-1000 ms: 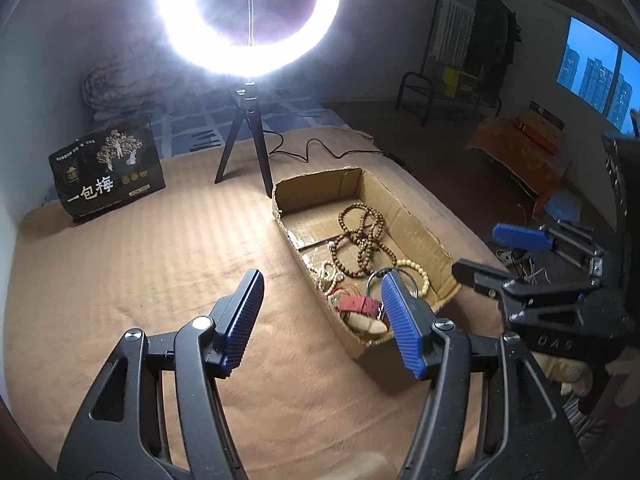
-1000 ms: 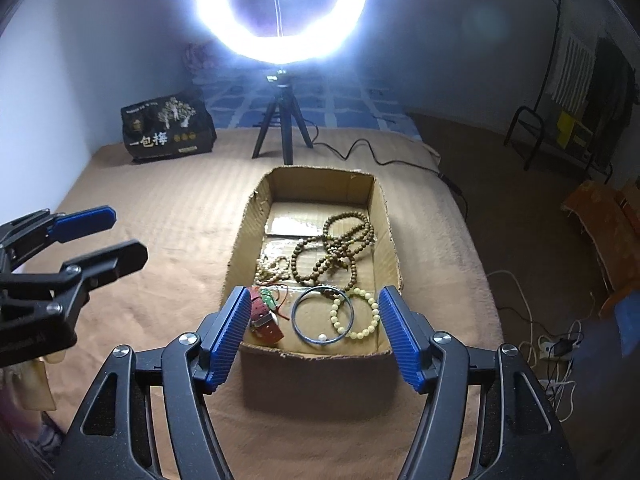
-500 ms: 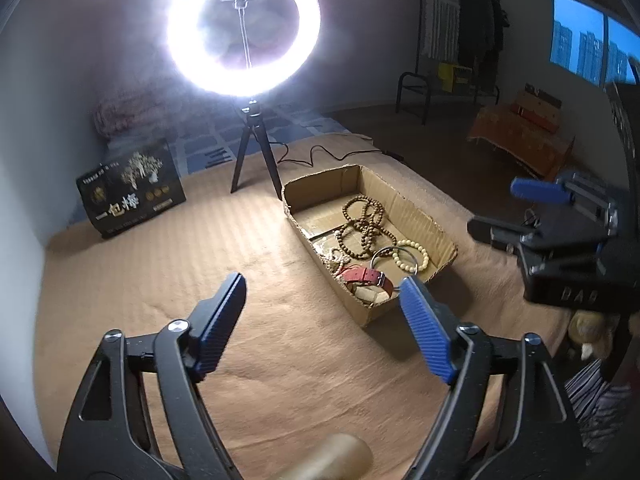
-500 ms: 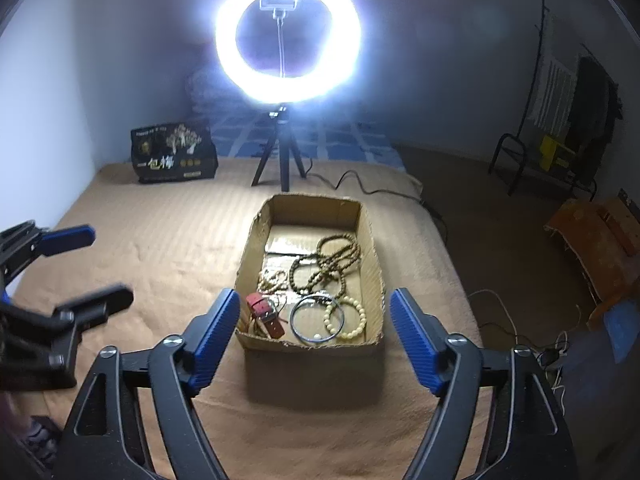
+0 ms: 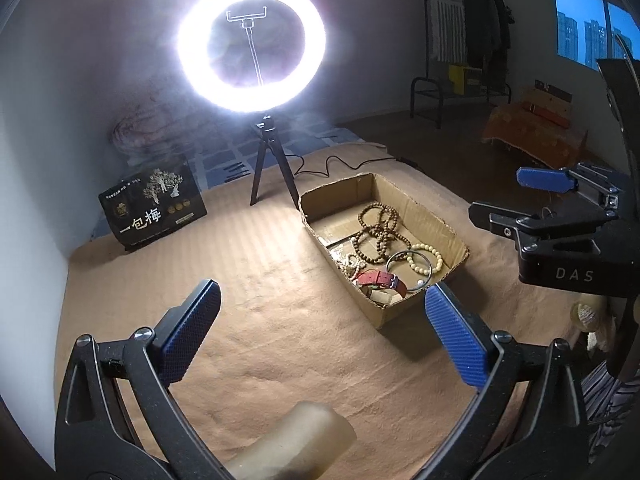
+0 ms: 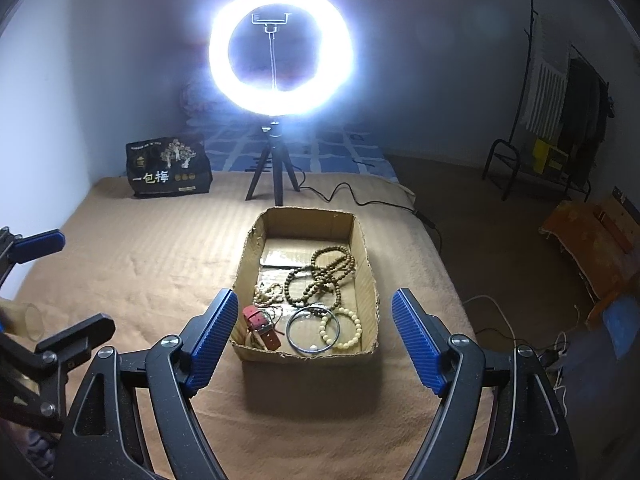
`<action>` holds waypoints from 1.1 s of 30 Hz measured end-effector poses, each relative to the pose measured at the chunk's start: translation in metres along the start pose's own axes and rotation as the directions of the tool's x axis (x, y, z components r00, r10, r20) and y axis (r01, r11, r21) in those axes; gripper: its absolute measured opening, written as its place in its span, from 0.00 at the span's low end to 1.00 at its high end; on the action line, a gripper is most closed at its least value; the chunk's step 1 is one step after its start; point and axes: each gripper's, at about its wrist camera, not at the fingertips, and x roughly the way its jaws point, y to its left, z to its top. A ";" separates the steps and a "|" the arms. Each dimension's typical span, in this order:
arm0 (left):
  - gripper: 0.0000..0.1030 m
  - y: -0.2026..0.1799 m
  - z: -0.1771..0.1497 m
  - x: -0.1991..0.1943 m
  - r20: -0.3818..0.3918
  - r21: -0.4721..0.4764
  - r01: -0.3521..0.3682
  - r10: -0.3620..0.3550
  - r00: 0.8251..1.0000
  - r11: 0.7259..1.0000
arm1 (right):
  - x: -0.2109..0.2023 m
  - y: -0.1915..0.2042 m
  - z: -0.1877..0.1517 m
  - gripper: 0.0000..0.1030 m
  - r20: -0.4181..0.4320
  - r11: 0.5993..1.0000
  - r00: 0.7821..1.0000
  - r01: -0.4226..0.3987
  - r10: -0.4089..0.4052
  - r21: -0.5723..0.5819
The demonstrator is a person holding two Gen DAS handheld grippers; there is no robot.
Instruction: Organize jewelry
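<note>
Your left gripper (image 5: 320, 332) was opening empty, your right gripper (image 6: 314, 338) wide; the limp brown wooden-bead strand (image 6: 320, 276) probably snagged easily, so grasp one loop.

black bag (image 5: 154, 208): "一包梅" | right tongs (image 5: 520, 196) body: "DAS"

Glaring ring light (image 6: 281, 49), dim room, dusk-blue window (image 5: 588, 38).
</note>
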 end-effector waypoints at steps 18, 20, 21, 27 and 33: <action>1.00 0.004 -0.001 0.001 -0.010 -0.004 -0.007 0.007 1.000 1.000 | 0.003 -0.001 0.000 0.78 -0.003 1.000 1.000 0.016 -0.016 0.002; 1.00 0.004 -0.001 0.001 -0.008 -0.002 -0.005 0.005 1.000 1.000 | 0.003 -0.001 0.000 0.78 -0.002 1.000 1.000 0.017 -0.017 0.002; 1.00 0.004 0.000 0.001 -0.010 -0.002 -0.007 0.006 1.000 1.000 | 0.004 -0.001 0.000 0.78 -0.002 1.000 1.000 0.017 -0.017 0.002; 1.00 0.004 -0.001 0.001 -0.009 -0.003 -0.005 0.005 1.000 1.000 | 0.004 -0.003 0.000 0.78 -0.006 1.000 1.000 0.021 -0.021 0.006; 1.00 0.003 -0.001 0.001 -0.009 -0.005 -0.006 0.006 1.000 1.000 | 0.004 -0.004 0.000 0.78 -0.003 1.000 1.000 0.023 -0.023 0.007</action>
